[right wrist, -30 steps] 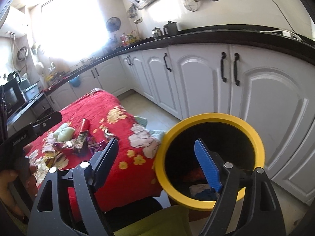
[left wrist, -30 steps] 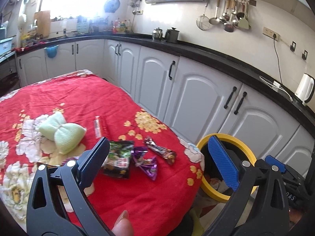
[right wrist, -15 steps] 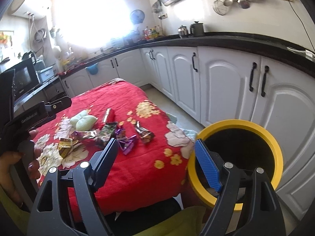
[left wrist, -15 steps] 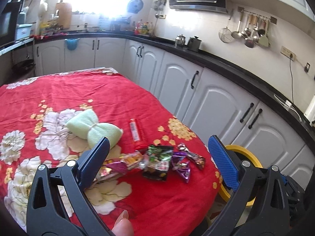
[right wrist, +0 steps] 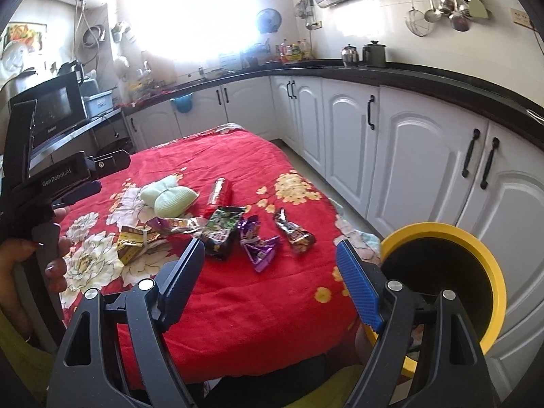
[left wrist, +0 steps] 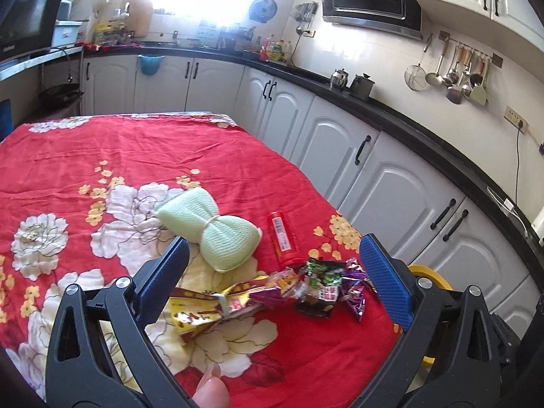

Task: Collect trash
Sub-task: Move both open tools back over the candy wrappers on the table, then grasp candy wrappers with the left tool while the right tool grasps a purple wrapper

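Observation:
Several snack wrappers lie near the front right corner of the table with the red flowered cloth (left wrist: 102, 156): a yellow wrapper (left wrist: 200, 309), a dark green packet (left wrist: 321, 289), a purple wrapper (left wrist: 355, 292) and a brown wrapper (right wrist: 294, 231). A red tube (left wrist: 284, 238) lies beside them. My left gripper (left wrist: 272, 278) is open and empty, just above the wrappers. My right gripper (right wrist: 270, 278) is open and empty, over the table's front edge. A yellow-rimmed bin (right wrist: 452, 265) stands on the floor to the right of the table.
A pale green knitted bow-shaped cushion (left wrist: 210, 231) lies behind the wrappers. White cabinets (left wrist: 391, 190) with a black counter run along the right and back. The left gripper's body (right wrist: 51, 183) and hand show at the left of the right wrist view.
Both grippers have swung left from the bin toward the table. The wrappers now sit between the left gripper's fingers, and the bin has slid to the right edge of both views.

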A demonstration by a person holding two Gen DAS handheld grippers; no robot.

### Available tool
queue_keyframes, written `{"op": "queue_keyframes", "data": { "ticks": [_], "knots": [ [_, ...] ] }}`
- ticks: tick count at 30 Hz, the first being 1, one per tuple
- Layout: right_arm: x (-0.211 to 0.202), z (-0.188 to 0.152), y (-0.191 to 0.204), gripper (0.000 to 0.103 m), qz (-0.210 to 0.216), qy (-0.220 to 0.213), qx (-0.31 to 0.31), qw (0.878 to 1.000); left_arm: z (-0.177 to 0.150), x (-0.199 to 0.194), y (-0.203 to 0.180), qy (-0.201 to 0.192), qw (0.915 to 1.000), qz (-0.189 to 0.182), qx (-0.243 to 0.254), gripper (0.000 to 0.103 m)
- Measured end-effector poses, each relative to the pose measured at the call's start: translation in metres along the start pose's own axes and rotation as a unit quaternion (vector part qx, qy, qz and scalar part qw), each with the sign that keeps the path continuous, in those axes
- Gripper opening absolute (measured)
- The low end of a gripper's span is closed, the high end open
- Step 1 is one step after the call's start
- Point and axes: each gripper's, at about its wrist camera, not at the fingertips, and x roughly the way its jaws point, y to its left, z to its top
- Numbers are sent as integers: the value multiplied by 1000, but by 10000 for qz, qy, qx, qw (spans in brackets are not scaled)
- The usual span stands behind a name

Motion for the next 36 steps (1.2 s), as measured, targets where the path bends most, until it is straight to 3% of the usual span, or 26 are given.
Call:
{"op": "queue_keyframes", "data": {
  "ticks": [12, 23, 34, 36],
  "knots": [
    [40, -2, 25, 77, 91, 397, -431, 9982, -2, 7, 27, 239, 9995, -86, -196, 91],
    [95, -7, 28, 58, 141, 956, -868, 9915, -18, 33, 25, 895, 9938, -611, -253, 58],
    [133, -10, 18, 48, 106, 1208, -956, 9880, -38, 62, 16, 1276, 9894, -677, -165, 54],
    [138, -11, 15, 45, 154, 1281, -896, 9876, -39, 66, 16, 1306, 9889, -684, -171, 47]
  ]
}}
